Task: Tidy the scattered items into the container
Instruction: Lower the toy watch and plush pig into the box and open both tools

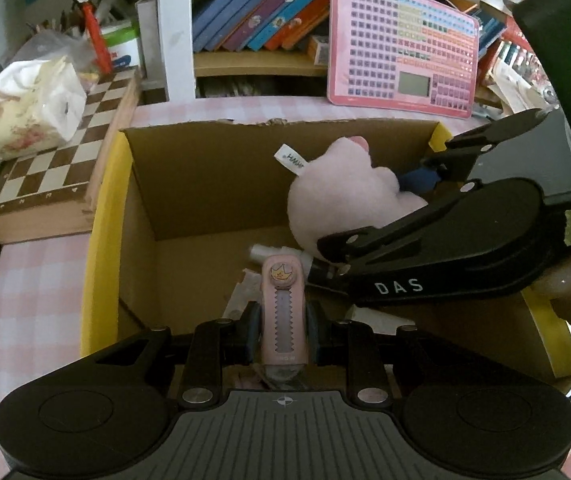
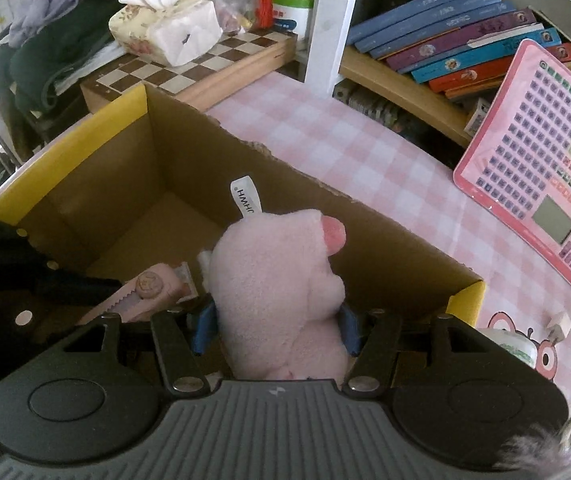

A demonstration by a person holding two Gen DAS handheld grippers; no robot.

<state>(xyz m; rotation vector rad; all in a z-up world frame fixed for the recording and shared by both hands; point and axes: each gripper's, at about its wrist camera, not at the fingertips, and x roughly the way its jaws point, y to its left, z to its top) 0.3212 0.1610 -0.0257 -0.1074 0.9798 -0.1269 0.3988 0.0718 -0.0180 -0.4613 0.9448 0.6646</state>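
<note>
1. Over the cardboard box (image 1: 205,184) both grippers hang at once, each with something pinched.
2. Left gripper (image 1: 283,330) is clamped tight on a pink utility knife (image 1: 283,304), its crown-badged end pointing down into the box.
3. Right gripper (image 2: 277,326) has its blue pads against the sides of a pink plush toy (image 2: 281,280); the toy sits between the jaws, inside the box walls, white tag sticking up.
4. Down on the box floor, beneath the knife, lie a white tube-like item (image 1: 263,251) and some paper; hard to tell exactly what.
5. Beside the box, a chessboard (image 1: 65,168) carries a tissue pack (image 1: 29,108); behind the box, a pink keypad toy (image 1: 403,46) leans on the bookshelf.
</note>
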